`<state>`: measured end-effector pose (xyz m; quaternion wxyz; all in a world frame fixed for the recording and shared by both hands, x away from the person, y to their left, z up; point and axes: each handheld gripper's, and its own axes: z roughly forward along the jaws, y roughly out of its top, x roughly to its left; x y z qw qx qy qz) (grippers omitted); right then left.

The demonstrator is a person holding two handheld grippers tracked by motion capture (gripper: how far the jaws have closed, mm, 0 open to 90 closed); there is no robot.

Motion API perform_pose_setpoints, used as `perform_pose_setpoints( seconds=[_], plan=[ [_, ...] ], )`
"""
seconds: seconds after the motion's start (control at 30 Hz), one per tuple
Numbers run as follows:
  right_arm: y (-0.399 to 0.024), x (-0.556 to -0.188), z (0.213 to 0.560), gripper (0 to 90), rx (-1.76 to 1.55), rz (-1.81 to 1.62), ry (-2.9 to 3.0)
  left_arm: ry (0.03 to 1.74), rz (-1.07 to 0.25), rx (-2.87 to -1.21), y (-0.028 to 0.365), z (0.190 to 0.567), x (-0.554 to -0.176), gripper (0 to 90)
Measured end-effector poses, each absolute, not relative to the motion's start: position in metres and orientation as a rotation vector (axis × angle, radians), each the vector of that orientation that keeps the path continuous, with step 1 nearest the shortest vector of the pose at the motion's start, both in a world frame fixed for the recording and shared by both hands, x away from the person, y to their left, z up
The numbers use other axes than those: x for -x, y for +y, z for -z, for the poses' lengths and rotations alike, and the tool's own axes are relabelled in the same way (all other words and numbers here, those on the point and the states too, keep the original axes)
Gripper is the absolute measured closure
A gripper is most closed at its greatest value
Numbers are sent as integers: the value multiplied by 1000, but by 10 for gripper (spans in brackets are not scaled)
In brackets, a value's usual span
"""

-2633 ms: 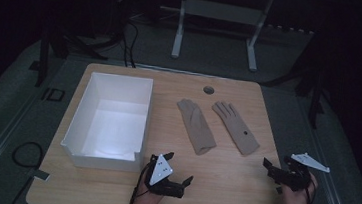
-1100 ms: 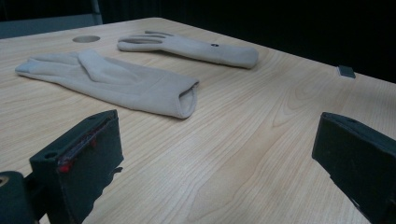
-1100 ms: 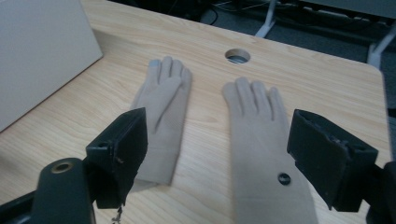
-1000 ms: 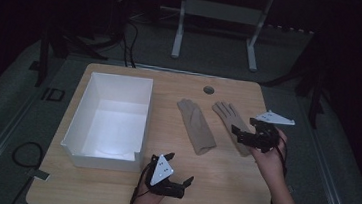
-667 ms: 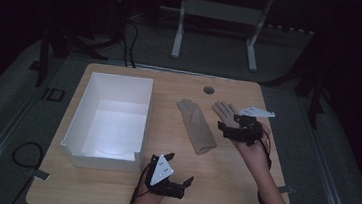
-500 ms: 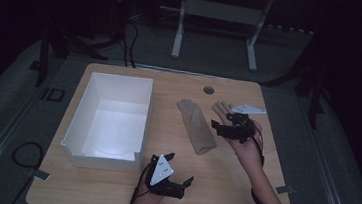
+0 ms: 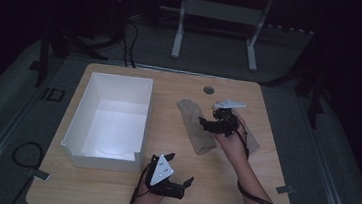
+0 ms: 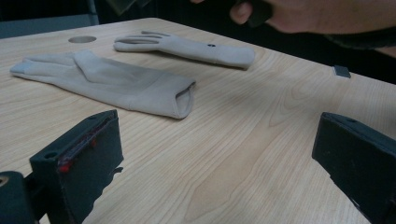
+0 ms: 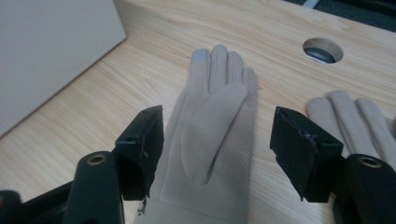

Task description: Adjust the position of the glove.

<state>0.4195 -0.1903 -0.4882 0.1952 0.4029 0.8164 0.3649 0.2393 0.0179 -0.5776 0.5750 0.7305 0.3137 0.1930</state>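
High view showed the right gripper [image 7: 206, 125] over the near glove [image 7: 195, 126] mid-table, jaws just been closing, straddling it, pads not yet pressing. Second glove [image 7: 253, 144] lay just beside, mostly under the hand. White box [image 7: 144, 109] sat left, grommet hole [image 7: 208, 90] beyond. Left gripper [image 7: 180, 173] rested at the front edge, jaws wide apart, nothing between them.

Two gloves [image 7: 197, 126] lie right of the box [image 7: 109, 120].
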Motion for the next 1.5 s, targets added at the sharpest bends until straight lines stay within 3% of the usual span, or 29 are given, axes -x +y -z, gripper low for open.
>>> perform_pose_setpoints(
  seconds=[0.87,1.0,1.2,1.5],
  plan=[
    [-168,-459,557,454,-1268,-867,2326,735,-445,-1706,19,578,-240,20],
    [-167,-457,559,515,-1229,-852,2318,738,-442,-1703,19,578,-240,20],
    [-163,-453,559,758,-1175,-842,2305,737,-444,-1705,19,578,-240,20],
    [-168,-445,537,794,-1312,-978,2250,740,-441,-1701,19,578,-240,20]
  ],
)
